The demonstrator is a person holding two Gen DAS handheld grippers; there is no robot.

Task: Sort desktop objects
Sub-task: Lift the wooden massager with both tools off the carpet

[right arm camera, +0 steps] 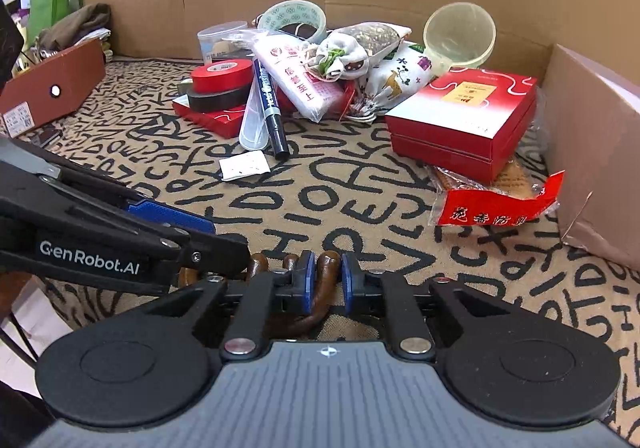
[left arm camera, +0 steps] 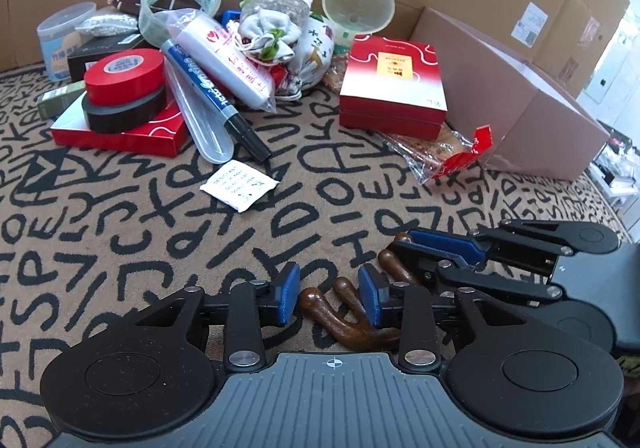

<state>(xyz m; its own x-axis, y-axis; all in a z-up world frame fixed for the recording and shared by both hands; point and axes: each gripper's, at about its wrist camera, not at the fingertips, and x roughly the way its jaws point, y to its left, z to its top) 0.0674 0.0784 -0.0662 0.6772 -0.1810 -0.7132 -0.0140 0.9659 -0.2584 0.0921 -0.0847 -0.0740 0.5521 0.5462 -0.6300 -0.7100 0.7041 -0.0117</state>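
A dark brown wooden forked piece with several rounded prongs lies on the letter-patterned mat, close in front of both grippers. My left gripper straddles two of its prongs, and its blue pads appear to touch their outer sides. Coming in from the right, my right gripper is shut on another prong. In the right wrist view that gripper pinches one upright prong of the wooden piece between its pads. My left gripper reaches in from the left there, its fingertips hiding other prongs.
Further back sits a pile: red and black tape rolls on a flat red box, a blue marker, a desiccant sachet, cloth pouches, a funnel, a red box, a snack packet. A pink carton stands right. Cardboard walls surround.
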